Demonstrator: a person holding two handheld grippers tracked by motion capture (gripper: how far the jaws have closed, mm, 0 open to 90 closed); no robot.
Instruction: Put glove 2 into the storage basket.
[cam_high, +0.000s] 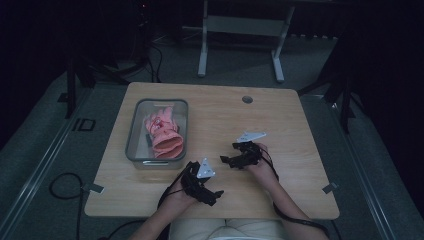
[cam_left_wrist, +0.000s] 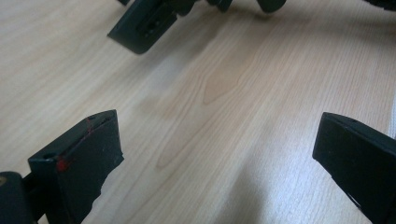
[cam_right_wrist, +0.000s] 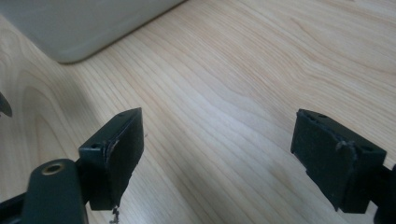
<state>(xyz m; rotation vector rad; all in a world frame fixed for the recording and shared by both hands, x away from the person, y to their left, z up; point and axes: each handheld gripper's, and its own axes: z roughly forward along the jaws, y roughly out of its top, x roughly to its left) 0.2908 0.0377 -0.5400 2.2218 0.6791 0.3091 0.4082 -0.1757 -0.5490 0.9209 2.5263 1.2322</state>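
table (cam_high: 210, 110): light wood-grain top, rounded corners, bare over most of its surface
grommet (cam_high: 247, 99): round, grey, set in the tabletop near the far edge, right of centre
bin (cam_high: 141, 105): clear plastic, rectangular, on the left part of the table, long side running front to back
glove (cam_high: 163, 131): pink, lying inside the bin, cuff opening toward the near end
dark item (cam_high: 148, 138): small, in the bin just left of the glove, too dim to identify
desk frame (cam_high: 240, 30): grey, 2 legs, on the floor beyond the table
floor cable (cam_high: 65, 186): black, looped, left of the table
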